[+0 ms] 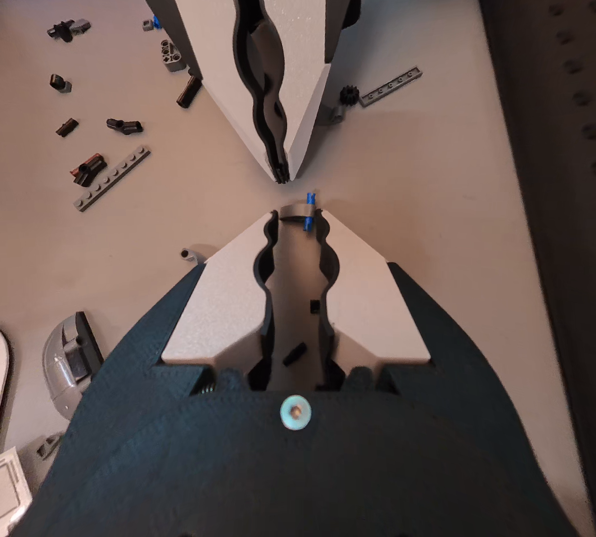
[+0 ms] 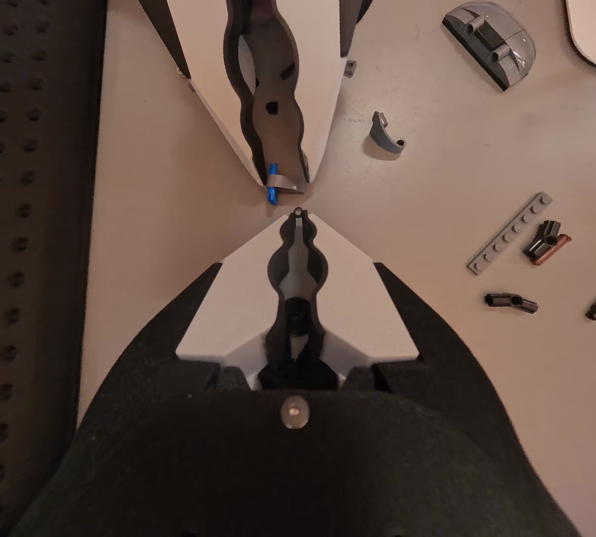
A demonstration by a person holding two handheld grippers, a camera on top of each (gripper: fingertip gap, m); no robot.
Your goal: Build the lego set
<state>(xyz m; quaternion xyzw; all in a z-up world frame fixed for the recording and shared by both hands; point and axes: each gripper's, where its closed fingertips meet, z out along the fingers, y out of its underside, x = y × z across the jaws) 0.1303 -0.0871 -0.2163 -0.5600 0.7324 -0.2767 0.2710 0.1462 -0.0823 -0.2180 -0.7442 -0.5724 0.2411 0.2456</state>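
My left gripper (image 1: 298,215) is shut on a small grey curved piece (image 1: 295,210) that has a blue pin (image 1: 310,199) through its right end. It holds the piece just above the tan table. My right gripper (image 2: 298,215) is shut on a tiny black pin (image 2: 298,211) at its very tip. The two grippers face each other tip to tip with a small gap between them. In the right wrist view the left gripper (image 2: 283,188) comes in from the top with the grey piece (image 2: 282,181) and the blue pin (image 2: 272,194). In the left wrist view the right gripper (image 1: 283,178) comes in from the top.
Loose parts lie on the table: a long grey plate (image 1: 113,178), black connectors (image 1: 124,126), a second grey plate (image 1: 392,86), a black gear (image 1: 348,94), a spare grey curved piece (image 2: 385,138) and a clear canopy assembly (image 2: 490,44). A black perforated board (image 2: 42,134) borders the table. My two grippers' fingertips are within a few centimetres of each other. From the right gripper's tips to the black gear (image 1: 348,94) is close to 8 cm.
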